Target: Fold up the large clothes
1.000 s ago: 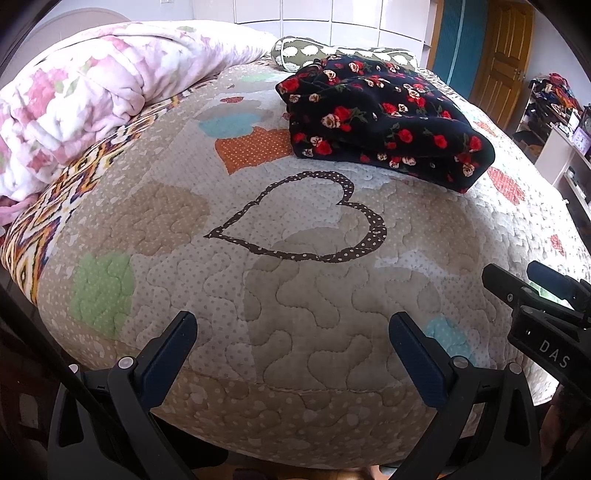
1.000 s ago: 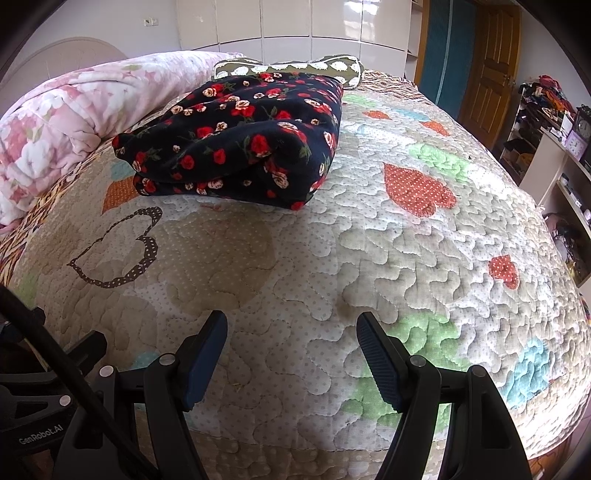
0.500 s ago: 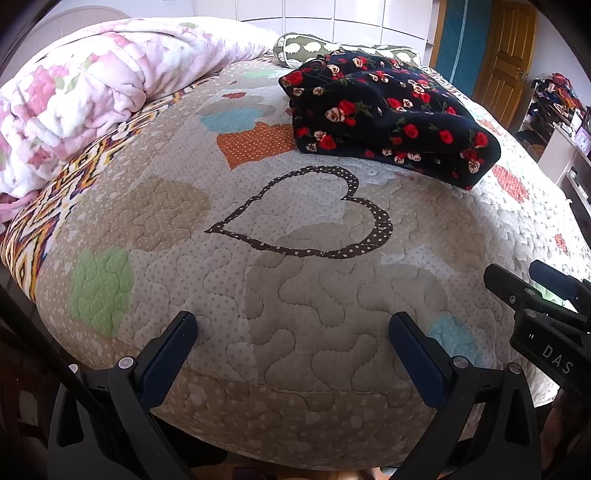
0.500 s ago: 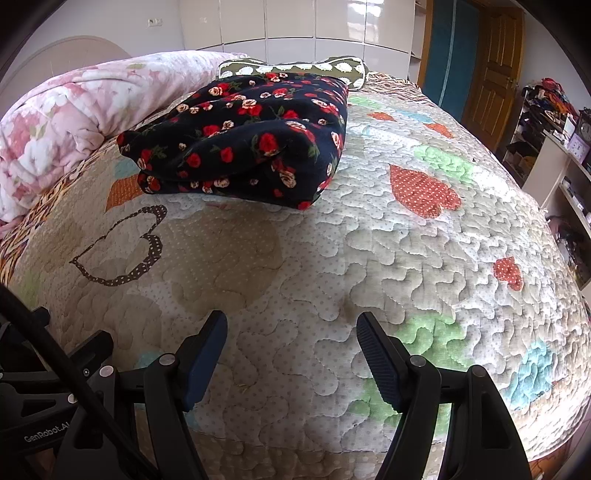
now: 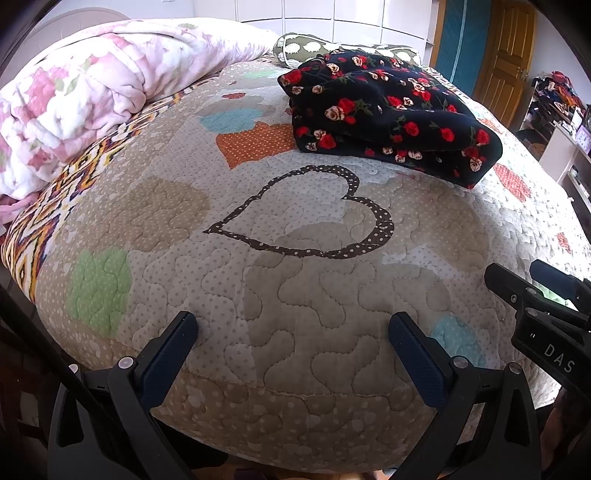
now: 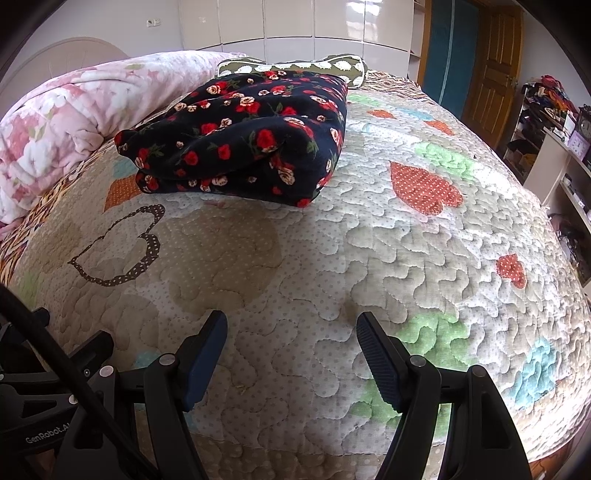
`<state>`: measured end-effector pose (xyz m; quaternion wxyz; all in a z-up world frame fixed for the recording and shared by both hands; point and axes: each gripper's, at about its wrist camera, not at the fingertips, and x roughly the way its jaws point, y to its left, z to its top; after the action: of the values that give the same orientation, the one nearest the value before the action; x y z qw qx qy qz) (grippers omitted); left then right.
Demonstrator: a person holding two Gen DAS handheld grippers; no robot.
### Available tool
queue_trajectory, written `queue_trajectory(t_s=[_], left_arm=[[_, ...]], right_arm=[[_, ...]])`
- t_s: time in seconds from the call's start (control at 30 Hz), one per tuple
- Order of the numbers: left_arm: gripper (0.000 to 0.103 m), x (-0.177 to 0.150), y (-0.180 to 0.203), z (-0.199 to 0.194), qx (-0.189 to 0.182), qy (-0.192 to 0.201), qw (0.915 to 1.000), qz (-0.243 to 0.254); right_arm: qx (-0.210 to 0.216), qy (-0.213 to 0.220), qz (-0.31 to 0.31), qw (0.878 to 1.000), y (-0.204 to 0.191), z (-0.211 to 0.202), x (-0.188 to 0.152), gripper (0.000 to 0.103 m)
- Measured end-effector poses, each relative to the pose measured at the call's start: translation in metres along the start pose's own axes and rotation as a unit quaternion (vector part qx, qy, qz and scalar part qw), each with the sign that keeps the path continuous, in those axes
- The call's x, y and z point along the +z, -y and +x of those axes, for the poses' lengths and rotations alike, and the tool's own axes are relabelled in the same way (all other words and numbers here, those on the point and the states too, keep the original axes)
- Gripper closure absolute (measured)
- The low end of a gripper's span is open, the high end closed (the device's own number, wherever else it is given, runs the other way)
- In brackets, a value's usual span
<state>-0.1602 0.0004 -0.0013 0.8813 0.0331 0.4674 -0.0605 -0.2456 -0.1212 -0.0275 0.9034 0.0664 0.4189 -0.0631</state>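
Tongs: I am holding left gripper (image 5: 291, 350) and right gripper (image 6: 291, 350) spread, empty | floral garment (image 6: 240, 136) lying folded on quilt (image 6: 369, 277) | soft, floppy, probably slippery; I am favouring its thick folded edge.

We see bright daylight on the quilt (image 6: 424, 258), glare on the glossy wardrobe (image 6: 332, 26) far beyond our fingers, sharp focus, and strong fisheye bending with dark corners.
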Motion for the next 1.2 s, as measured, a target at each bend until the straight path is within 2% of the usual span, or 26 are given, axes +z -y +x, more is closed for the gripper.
queue_trajectory(t_s=[1.2], left_arm=[[0.000, 0.0019, 0.0000, 0.0011, 0.007, 0.004, 1.0000, 0.002]], right_arm=[[0.000, -0.001, -0.004, 1.000, -0.0012, 0.0028, -0.0005, 0.026]])
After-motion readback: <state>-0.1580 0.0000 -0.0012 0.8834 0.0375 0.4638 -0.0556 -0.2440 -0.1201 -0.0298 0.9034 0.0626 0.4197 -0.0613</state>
